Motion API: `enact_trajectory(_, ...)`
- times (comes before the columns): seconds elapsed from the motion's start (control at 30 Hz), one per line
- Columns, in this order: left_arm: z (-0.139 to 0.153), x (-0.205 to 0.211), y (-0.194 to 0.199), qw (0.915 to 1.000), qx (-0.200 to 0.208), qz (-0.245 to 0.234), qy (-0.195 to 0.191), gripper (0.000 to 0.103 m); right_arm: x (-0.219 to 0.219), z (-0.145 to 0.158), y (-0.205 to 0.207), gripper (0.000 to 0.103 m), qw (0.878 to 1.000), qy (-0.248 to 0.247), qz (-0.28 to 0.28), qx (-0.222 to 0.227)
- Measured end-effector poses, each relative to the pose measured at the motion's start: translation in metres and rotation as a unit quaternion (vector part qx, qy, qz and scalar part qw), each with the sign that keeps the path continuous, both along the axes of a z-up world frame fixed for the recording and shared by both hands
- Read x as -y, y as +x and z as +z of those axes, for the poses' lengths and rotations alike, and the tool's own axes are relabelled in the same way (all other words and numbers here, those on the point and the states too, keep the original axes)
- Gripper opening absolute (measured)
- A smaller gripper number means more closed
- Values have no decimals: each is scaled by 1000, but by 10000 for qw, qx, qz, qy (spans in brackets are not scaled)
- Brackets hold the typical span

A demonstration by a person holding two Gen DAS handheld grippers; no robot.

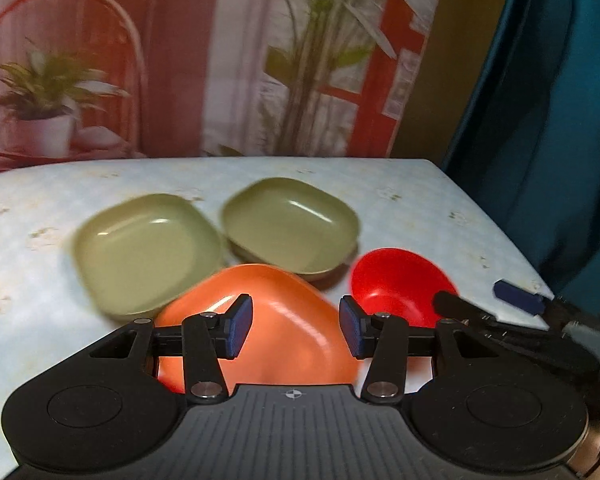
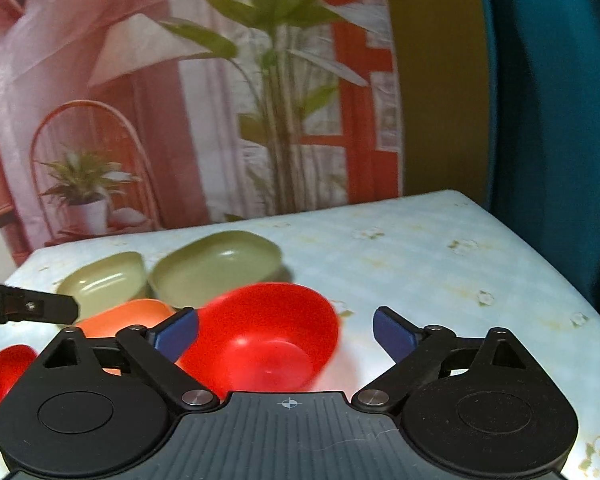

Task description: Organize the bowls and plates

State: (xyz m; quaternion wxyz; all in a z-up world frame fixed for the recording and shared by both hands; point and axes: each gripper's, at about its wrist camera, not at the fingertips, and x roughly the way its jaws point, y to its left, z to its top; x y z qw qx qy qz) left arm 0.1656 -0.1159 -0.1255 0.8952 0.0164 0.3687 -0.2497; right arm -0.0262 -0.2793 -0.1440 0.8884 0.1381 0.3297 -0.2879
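Two green plates [image 1: 148,252] [image 1: 290,224] sit side by side mid-counter [image 1: 420,200]. An orange plate [image 1: 260,332] lies before the left tongs [image 1: 296,326], jaws apart. A red bowl [image 2: 266,340] sits between the wide-open right tongs [image 2: 286,336], nearer the right edge.

Both tools look alike. The left gripper [image 1: 296,330] has a matte black body with a ribbed grey centre plate bearing a small crosshair mark, two round black discs at 4 and 8 o'clock, silver pivot screws on black link arms, and blue rubber pads [image 1: 238,330]. The right gripper [image 2: 286,334] is built the same.
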Motion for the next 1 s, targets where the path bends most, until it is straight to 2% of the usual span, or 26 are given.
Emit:
enact_trajectory(0.07, -5, 17, 7, 9999, -17, -113, 39, 50, 5, -5, -3, 85, 9999, 7, -98, -57)
enact_trajectory(0.2, -15, 39, 13, 9993, -62, -338, 171, 50, 15, -13, -10, 82, 9996, 131, -220, -83)
enact_trajectory(0.27, -19, 46, 16, 9989, -109, -417, 167, 50, 18, -15, -11, 76, 9995, 193, -226, -71)
enact_trajectory(0.43, -29, 59, 24, 9983, -214, -499, 193, 49, 22, -23, -15, 68, 9990, 400, -196, -9)
enact_trajectory(0.5, -33, 62, 25, 9981, -249, -517, 234, 47, 24, -25, -16, 64, 9986, 496, -178, 29)
enact_trajectory(0.67, -38, 69, 27, 9969, -295, -629, 379, 28, 29, -28, -15, 53, 9980, 615, -149, 70)
enact_trajectory(0.73, -39, 70, 26, 9967, -289, -654, 387, 24, 29, -30, -14, 51, 9978, 654, -126, 68)
enact_trajectory(1.0, -39, 70, 23, 9965, -232, -666, 443, 21, 27, -33, -12, 30, 9967, 811, 35, 77)
